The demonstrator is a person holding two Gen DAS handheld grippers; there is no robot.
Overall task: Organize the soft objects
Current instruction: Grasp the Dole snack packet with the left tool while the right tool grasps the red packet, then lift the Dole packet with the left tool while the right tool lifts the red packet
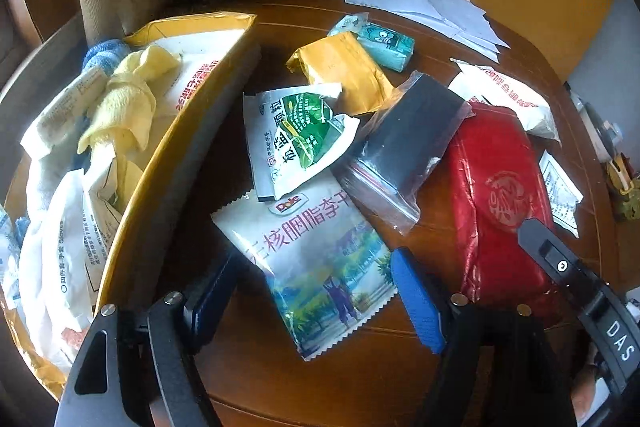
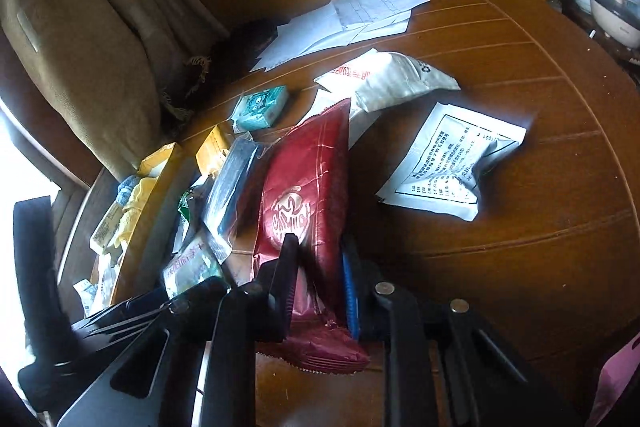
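R gripper is clamped on the near end of the red foil pouch, which lies on the wooden table. L gripper has its jaws apart, straddling the Dole snack packet w/o pressing it, just beside the yellow box w/ cloths inside.

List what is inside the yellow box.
In the yellow box: a yellow cloth, a blue cloth, a glove packet and other white packets. Whatever lies beneath them is covered.
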